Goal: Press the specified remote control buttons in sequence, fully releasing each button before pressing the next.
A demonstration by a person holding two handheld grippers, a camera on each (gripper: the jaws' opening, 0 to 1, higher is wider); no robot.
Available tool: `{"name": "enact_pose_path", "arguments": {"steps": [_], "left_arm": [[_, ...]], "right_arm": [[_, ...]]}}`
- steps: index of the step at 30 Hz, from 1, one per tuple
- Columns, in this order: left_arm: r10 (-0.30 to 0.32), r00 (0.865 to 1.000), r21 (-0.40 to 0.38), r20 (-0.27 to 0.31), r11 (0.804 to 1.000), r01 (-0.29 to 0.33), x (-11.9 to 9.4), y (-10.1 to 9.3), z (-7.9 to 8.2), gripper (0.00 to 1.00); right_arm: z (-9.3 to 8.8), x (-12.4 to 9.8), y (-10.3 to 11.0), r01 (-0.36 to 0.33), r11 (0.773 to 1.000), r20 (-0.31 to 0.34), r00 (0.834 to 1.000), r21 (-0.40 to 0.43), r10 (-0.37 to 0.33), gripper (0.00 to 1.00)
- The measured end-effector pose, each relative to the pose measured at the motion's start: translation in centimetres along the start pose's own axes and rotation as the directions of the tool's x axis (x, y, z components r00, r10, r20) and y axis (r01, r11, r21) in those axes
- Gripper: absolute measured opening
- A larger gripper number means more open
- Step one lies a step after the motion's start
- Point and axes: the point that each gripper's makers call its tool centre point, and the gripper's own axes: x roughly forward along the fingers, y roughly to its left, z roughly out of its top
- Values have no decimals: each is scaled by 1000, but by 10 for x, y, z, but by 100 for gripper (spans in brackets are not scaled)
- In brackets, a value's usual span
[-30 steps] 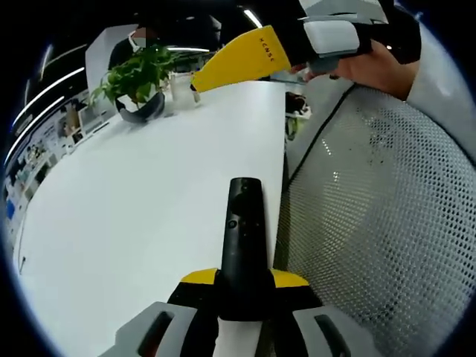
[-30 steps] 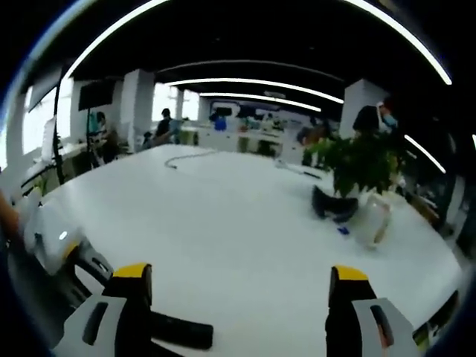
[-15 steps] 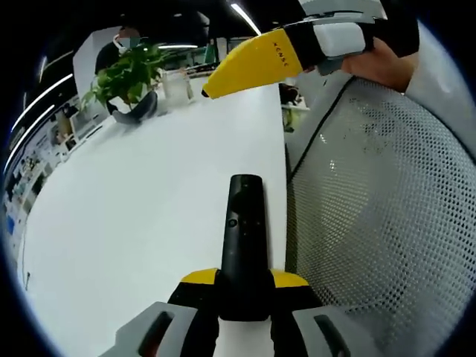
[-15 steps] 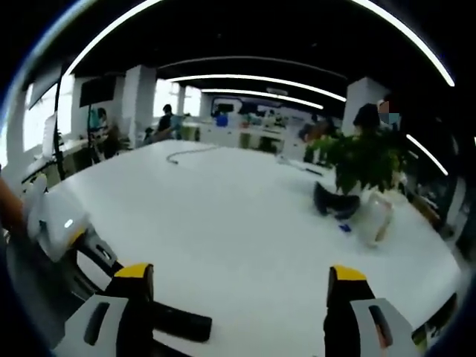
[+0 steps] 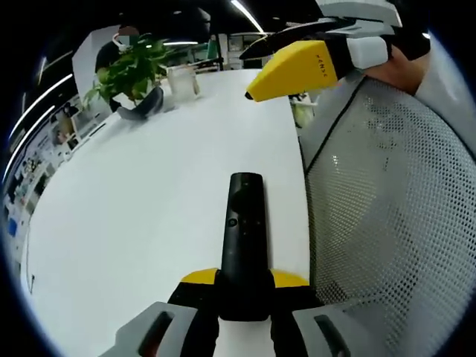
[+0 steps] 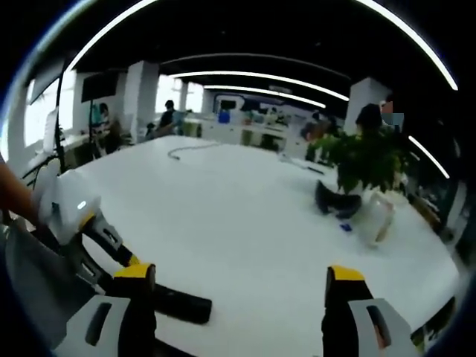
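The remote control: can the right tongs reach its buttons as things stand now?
Probably yes. The left tongs hold the remote control out over the white table, button side up, and nothing lies between it and the open right tongs.

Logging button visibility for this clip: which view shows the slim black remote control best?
The left gripper view: the slim black remote control runs lengthwise, button face up, clamped in the left gripper. The right gripper view catches just one dark end, buttons unreadable.
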Motion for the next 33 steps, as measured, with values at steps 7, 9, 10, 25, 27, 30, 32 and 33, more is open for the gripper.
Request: {"name": "enact_pose_path", "arguments": {"steps": [7, 9, 10, 25, 27, 30, 32, 33], "left_arm": [[18, 1000, 18, -16, 1000, -18, 2, 16, 1, 23], [25, 1000, 26, -19, 999, -25, 2, 21, 1, 23], [28, 999, 29, -21, 999, -27, 3, 24, 2, 23], [65, 997, 86, -52, 994, -60, 6, 73, 6, 23], [68, 996, 86, -54, 994, -63, 6, 78, 7, 23], [73, 996, 86, -57, 994, -68, 7, 87, 7, 23], [78, 995, 87, -56, 994, -73, 7, 94, 8, 23], [78, 995, 88, -56, 993, -73, 7, 96, 8, 23]], "right_arm": [[-1, 0, 1, -1, 1000, -3, 1000, 3, 1, 93], [-2, 0, 2, -5, 1000, -7, 1000, -1, 5, 93], [-2, 0, 2, -4, 1000, -8, 1000, -2, 4, 93], [-3, 0, 2, -8, 1000, -16, 1000, 1, 8, 90], [-3, 0, 1, -7, 1000, -13, 1000, 8, 7, 90], [-5, 1, 0, -6, 1000, -22, 1000, 10, 6, 90], [-6, 2, 1, -6, 1000, -31, 1000, 4, 6, 90], [-6, 2, 1, -7, 1000, -31, 999, 1, 7, 90]]}}
